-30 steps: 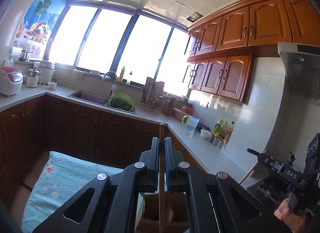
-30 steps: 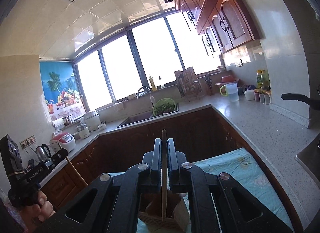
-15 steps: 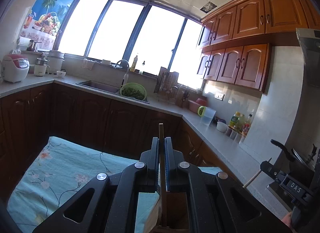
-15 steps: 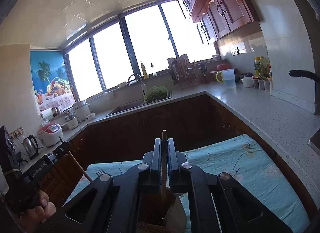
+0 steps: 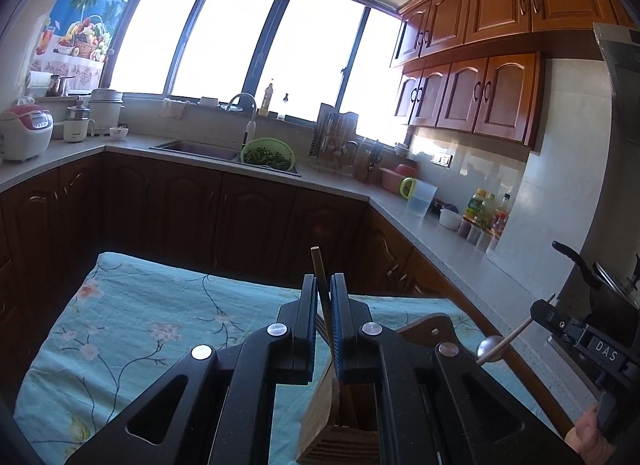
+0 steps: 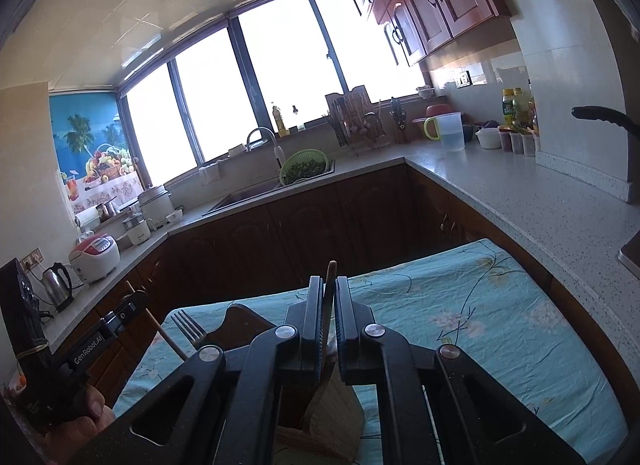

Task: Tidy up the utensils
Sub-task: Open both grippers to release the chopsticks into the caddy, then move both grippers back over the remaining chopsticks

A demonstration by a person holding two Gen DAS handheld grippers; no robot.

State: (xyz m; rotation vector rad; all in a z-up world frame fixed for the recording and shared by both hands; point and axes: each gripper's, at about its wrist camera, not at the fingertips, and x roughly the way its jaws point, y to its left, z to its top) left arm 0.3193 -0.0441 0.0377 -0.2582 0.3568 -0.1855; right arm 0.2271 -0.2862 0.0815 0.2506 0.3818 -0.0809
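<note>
Green colander (image 5: 268,151) of greens at the sink (image 5: 196,145), rice cooker (image 5: 25,132), kettle (image 6: 58,286), floral cloth (image 5: 152,329)

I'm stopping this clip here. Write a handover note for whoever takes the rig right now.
Left tool: shut on a thin round wooden stick, just above the wooden utensil holder box.
Right tool: shut on a flat wooden utensil handle, over the same holder.
Done: both utensils brought to the holder. Their lower ends are hidden, so seating is unconfirmed.
Left: probably release both, then fetch the metal fork lying on the blue floral cloth.
</note>
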